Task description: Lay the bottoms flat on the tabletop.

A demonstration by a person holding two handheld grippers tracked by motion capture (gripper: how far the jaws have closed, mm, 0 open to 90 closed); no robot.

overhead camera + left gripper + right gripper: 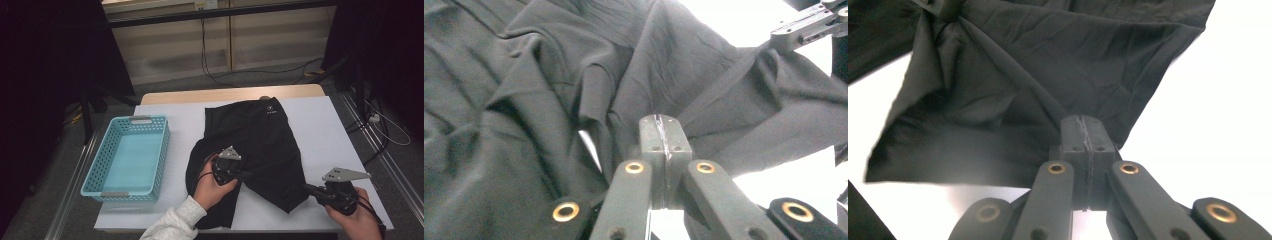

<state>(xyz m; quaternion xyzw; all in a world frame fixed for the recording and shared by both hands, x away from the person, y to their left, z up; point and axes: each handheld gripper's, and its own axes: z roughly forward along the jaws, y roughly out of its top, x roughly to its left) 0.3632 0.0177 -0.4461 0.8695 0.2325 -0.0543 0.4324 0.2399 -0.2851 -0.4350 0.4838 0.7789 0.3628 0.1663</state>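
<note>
You have the black shorts [255, 145] lying on the white table [325, 125], crumpled, with the waistband toward the far edge and the legs toward you. Your left gripper [245, 175] is clamped on a fold of fabric near the crotch; in the left gripper view its jaws stand pressed together with cloth pinched between them. Your right gripper [309, 189] has its jaws together on the hem corner of the near right leg, and a taut ridge of fabric runs from its tips toward the other gripper [943, 7].

The step in hand looks like spreading or folding the shorts, probably before they go into the blue basket [150, 150] at the left. To do it well, keep both grips firm and draw your hands apart evenly, so the ridge between them flattens rather than twists. Lift just enough for the cloth to clear the table; dragging it would likely bunch the left leg underneath. Watch the right grip: it seems to hold only a thin edge, which could slip under a sharp pull. Move slowly and keep the tension level.
</note>
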